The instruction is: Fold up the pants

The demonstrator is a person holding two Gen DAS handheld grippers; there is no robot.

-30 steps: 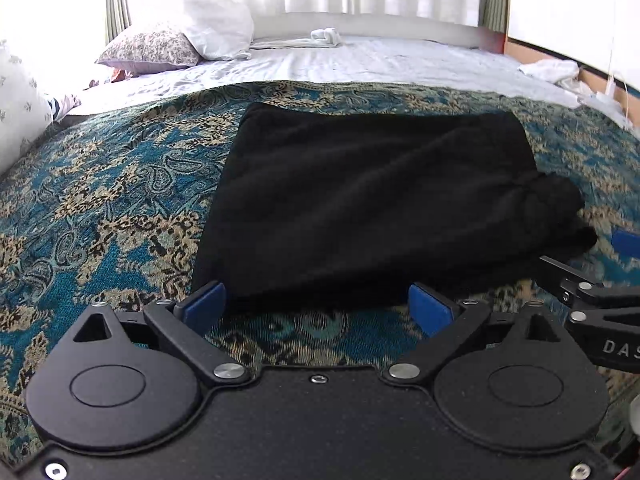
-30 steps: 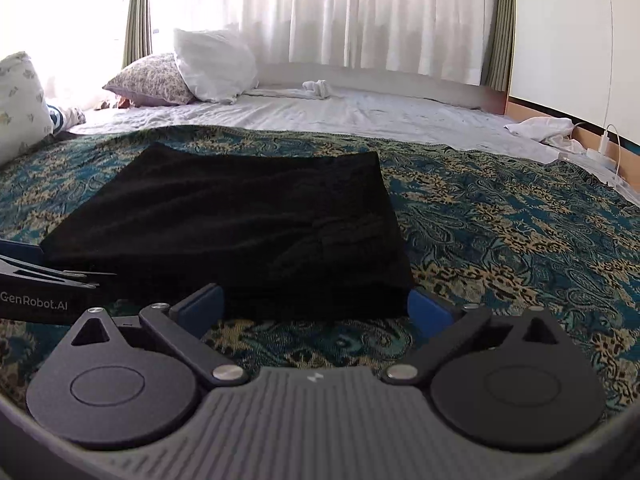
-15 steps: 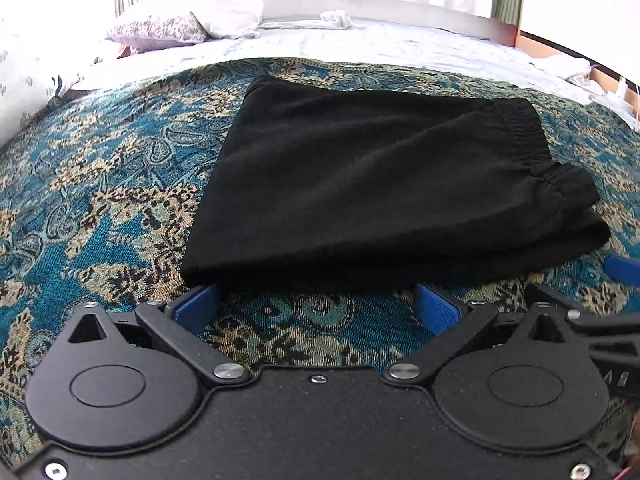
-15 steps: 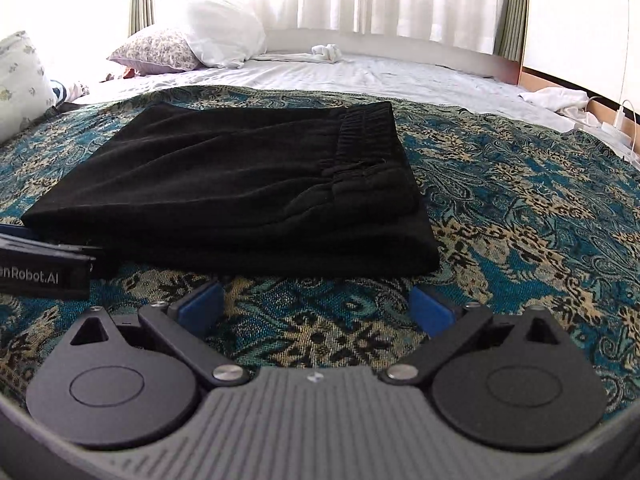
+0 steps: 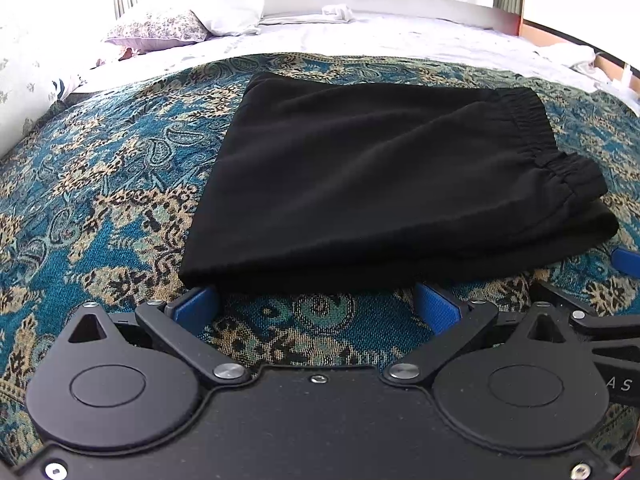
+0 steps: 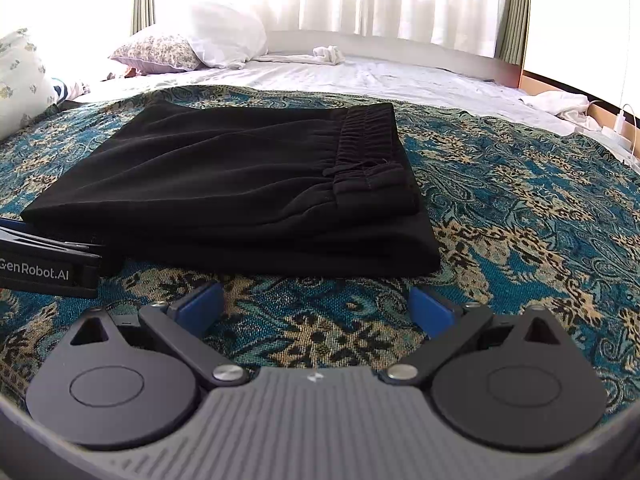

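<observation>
Black pants (image 5: 380, 176) lie folded in a flat rectangle on the blue patterned bedspread (image 5: 100, 200), elastic waistband on the right side of the top layer. They also show in the right wrist view (image 6: 240, 184). My left gripper (image 5: 316, 308) is open and empty, its blue pads just short of the near folded edge. My right gripper (image 6: 316, 306) is open and empty, a little back from the pants' near right corner. The left gripper's body shows at the left edge of the right wrist view (image 6: 44, 260).
Pillows (image 6: 192, 48) and a white sheet (image 6: 380, 76) lie at the far end of the bed. White cloth (image 6: 560, 106) and a charger cable (image 6: 624, 124) sit at the right edge. Curtains hang behind.
Both grippers have risen and drawn back slightly from the pants' near edge. The pants lie still in the same folded shape.
</observation>
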